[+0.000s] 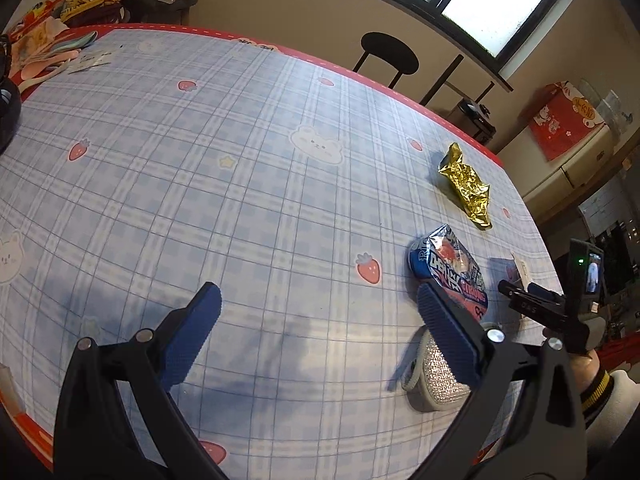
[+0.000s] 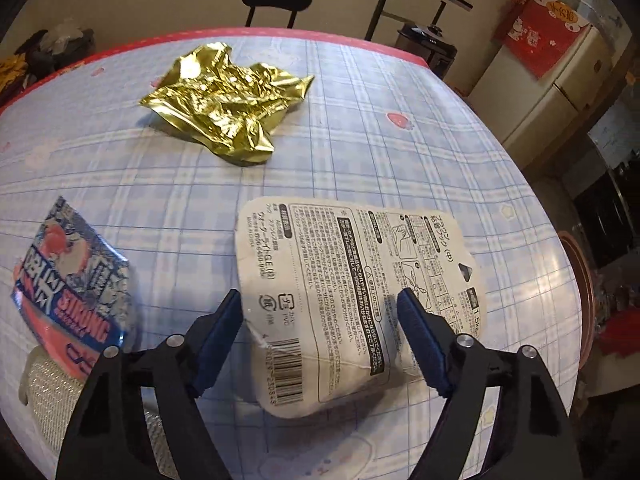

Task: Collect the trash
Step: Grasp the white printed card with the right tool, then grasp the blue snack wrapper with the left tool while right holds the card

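Right wrist: tool point(image 2: 320, 316) astride card packet point(image 2: 352, 280).

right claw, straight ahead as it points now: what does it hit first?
Most likely the white card: it lies flat on the table, right between and ahead of the right claw. The pads look clear of it, though depth is uncertain.
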`<action>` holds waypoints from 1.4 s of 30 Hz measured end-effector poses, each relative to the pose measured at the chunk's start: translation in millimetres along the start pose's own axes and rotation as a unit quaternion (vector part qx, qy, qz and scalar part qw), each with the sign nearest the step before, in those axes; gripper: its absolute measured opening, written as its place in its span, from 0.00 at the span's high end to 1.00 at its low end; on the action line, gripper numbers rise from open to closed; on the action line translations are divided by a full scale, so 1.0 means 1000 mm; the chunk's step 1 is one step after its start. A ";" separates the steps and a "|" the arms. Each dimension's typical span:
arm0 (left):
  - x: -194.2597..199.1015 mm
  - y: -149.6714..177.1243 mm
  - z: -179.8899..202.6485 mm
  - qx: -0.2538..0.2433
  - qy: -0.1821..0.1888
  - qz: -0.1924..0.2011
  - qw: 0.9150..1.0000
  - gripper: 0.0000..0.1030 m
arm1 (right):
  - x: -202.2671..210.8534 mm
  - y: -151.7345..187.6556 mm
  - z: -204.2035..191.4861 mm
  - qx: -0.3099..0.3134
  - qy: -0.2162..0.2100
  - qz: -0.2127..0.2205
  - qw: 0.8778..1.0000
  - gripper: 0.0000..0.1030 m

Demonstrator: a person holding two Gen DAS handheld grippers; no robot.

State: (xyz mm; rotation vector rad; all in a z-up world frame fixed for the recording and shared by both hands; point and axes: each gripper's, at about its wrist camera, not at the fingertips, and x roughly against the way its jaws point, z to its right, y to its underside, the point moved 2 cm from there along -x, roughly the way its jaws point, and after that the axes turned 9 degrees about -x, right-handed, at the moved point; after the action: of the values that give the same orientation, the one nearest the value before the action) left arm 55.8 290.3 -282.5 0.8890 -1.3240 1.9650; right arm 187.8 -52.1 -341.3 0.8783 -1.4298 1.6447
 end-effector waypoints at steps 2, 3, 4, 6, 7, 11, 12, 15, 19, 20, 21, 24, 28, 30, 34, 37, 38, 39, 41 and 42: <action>0.000 0.001 0.002 0.000 0.005 0.000 1.000 0.06 | -0.001 0.001 0.002 -0.005 0.009 0.004 1.000 0.32; 0.000 0.001 0.004 -0.001 0.008 -0.001 1.000 0.06 | 0.000 0.001 0.004 -0.011 0.009 0.006 1.000 0.38; -0.001 0.002 0.006 -0.002 0.011 -0.002 1.000 0.06 | 0.003 0.000 0.006 -0.017 0.000 0.008 1.000 0.41; -0.003 0.001 0.012 -0.004 0.019 -0.004 1.000 0.06 | 0.011 -0.001 0.010 -0.022 -0.013 0.015 1.000 0.49; -0.004 0.001 0.015 -0.006 0.024 -0.005 1.000 0.06 | 0.017 -0.002 0.010 -0.021 -0.018 0.021 0.999 0.55; -0.013 -0.003 0.036 -0.013 0.052 -0.011 0.998 0.07 | 0.043 -0.005 0.017 -0.027 -0.055 0.045 0.997 0.61; -0.016 -0.003 0.043 -0.017 0.062 -0.013 0.998 0.07 | 0.048 -0.005 0.019 -0.028 -0.062 0.050 0.996 0.63; -0.026 -0.004 0.062 -0.030 0.082 -0.021 0.996 0.12 | 0.065 -0.004 0.028 -0.038 -0.084 0.065 0.994 0.65; -0.041 -0.004 0.086 -0.045 0.102 -0.039 0.993 0.19 | 0.081 -0.008 0.050 -0.063 -0.113 0.077 0.989 0.68; -0.044 -0.004 0.091 -0.047 0.105 -0.042 0.992 0.20 | 0.086 -0.008 0.056 -0.071 -0.121 0.080 0.987 0.68; -0.047 -0.003 0.096 -0.047 0.110 -0.046 0.992 0.21 | 0.089 -0.007 0.060 -0.076 -0.126 0.083 0.986 0.69; -0.057 0.000 0.104 -0.036 0.121 -0.059 0.990 0.24 | 0.098 -0.007 0.073 -0.089 -0.143 0.089 0.982 0.70; -0.074 0.000 0.106 0.001 0.138 -0.077 0.987 0.38 | 0.103 -0.004 0.083 -0.100 -0.157 0.092 0.978 0.70; -0.082 -0.001 0.106 0.021 0.144 -0.080 0.986 0.40 | 0.103 -0.002 0.086 -0.100 -0.163 0.093 0.977 0.70; -0.097 0.000 0.109 0.047 0.149 -0.091 0.984 0.45 | 0.103 0.001 0.087 -0.092 -0.163 0.091 0.978 0.70; -0.108 0.001 0.109 0.078 0.160 -0.099 0.979 0.51 | 0.101 0.004 0.091 -0.095 -0.164 0.087 0.978 0.70; -0.111 0.001 0.109 0.086 0.161 -0.101 0.978 0.52 | 0.101 0.004 0.093 -0.097 -0.165 0.087 0.978 0.70; -0.113 0.001 0.109 0.088 0.160 -0.101 0.978 0.53 | 0.101 0.004 0.094 -0.097 -0.166 0.088 0.977 0.70; -0.117 -0.001 0.112 0.090 0.158 -0.099 0.978 0.54 | 0.101 0.002 0.095 -0.098 -0.168 0.085 0.977 0.70; -0.118 -0.002 0.112 0.093 0.160 -0.098 0.978 0.56 | 0.102 0.001 0.096 -0.097 -0.171 0.084 0.977 0.70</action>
State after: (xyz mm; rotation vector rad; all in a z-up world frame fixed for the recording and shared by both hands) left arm 149.3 172.1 -344.6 0.7177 -0.8492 1.9957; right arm 140.4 -135.9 -239.7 0.9813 -1.9127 1.4894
